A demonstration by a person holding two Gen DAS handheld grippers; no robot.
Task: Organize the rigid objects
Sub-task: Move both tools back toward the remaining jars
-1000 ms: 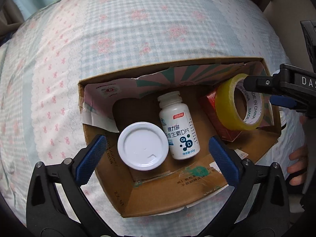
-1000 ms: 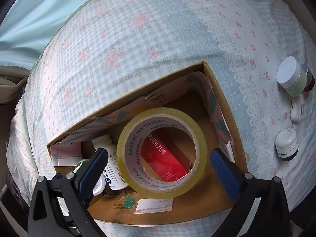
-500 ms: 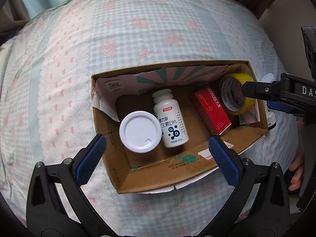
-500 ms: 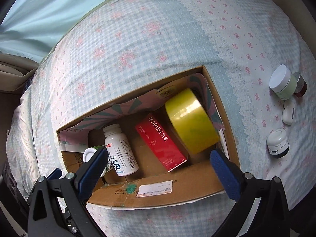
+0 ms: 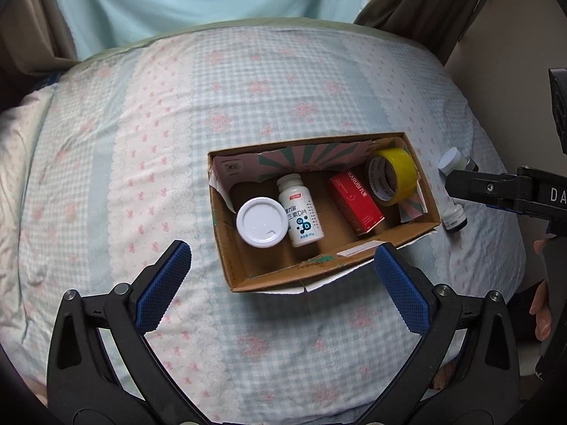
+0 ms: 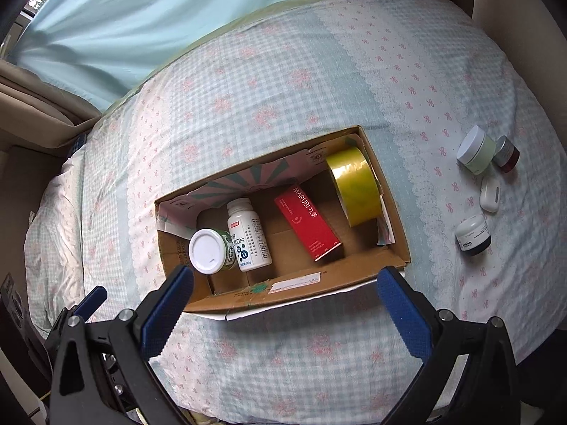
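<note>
A cardboard box (image 5: 294, 276) (image 6: 283, 295) lies on the bed. Inside are a white-lidded jar (image 5: 262, 222) (image 6: 208, 251), a white pill bottle (image 5: 300, 210) (image 6: 249, 234), a red carton (image 5: 356, 202) (image 6: 307, 222) and a yellow tape roll (image 5: 392, 176) (image 6: 355, 186) leaning at the right end. My left gripper (image 5: 280, 281) is open and empty, above the box's near wall. My right gripper (image 6: 283, 306) is open and empty, near the box's front; it also shows at the right edge of the left wrist view (image 5: 496, 186).
Right of the box on the bedspread lie a white-and-green jar (image 6: 476, 149), a small dark red jar (image 6: 506, 153), a white earbud case (image 6: 490, 195) and a dark-based white jar (image 6: 473, 235) (image 5: 454, 220). Curtains hang behind the bed.
The right gripper let go of the yellow tape roll into the box's right end. Both grippers have pulled back and up from the box.
</note>
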